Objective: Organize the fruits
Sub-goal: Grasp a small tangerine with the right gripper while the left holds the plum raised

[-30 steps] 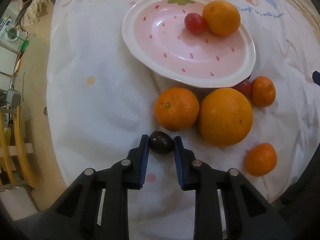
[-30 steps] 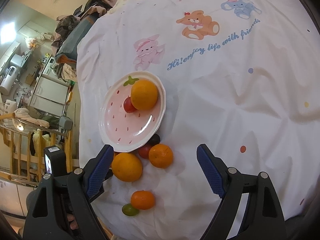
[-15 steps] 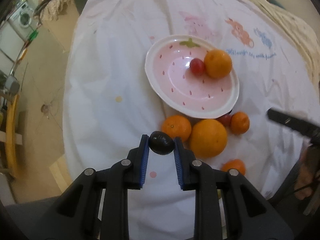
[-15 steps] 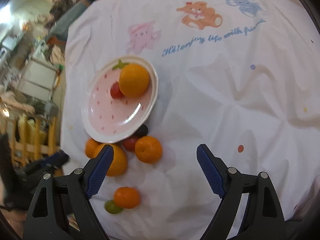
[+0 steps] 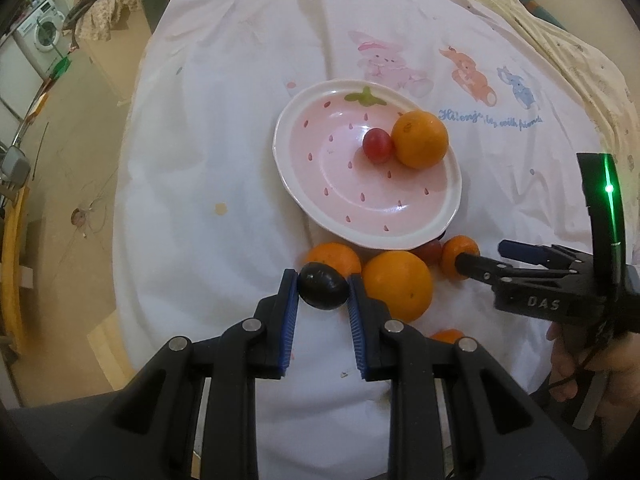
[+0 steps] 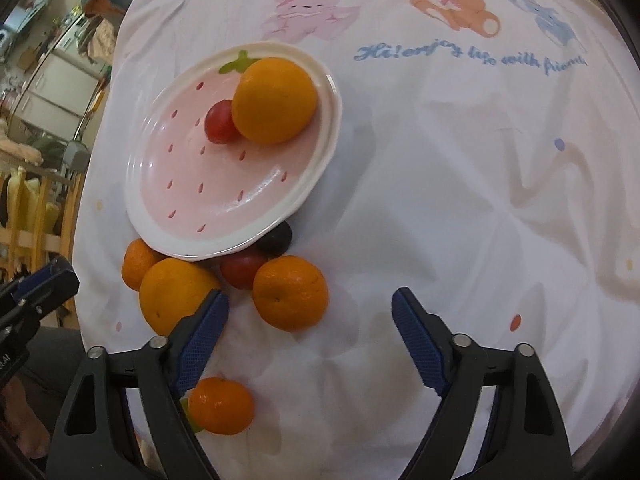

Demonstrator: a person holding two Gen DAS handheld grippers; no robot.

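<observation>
My left gripper (image 5: pixel 323 286) is shut on a small dark round fruit (image 5: pixel 322 285), held above the cloth in front of the pink strawberry plate (image 5: pixel 280 168). On the plate lie an orange (image 5: pixel 419 139) and a red fruit (image 5: pixel 377 145). My right gripper (image 6: pixel 310 300) hangs low over the loose fruit beside the plate (image 6: pixel 136 200). Its jaws are closing, with a mandarin (image 6: pixel 290 292) between the fingertips and untouched. Near it lie a big orange (image 6: pixel 174 296), a red fruit (image 6: pixel 240 268), a dark fruit (image 6: pixel 276 236) and another mandarin (image 6: pixel 221 404).
A white cloth with cartoon animals (image 6: pixel 452 12) covers the round table. The table's edge runs down the left, with floor (image 5: pixel 72 184) beyond it. A small orange (image 6: pixel 138 262) sits half under the plate rim. A hand (image 5: pixel 580 364) holds the right gripper.
My left gripper has risen with the dark fruit, so the table looks farther away. The right gripper has come down toward the loose fruit, its jaws narrower, and now shows in the left wrist view.
</observation>
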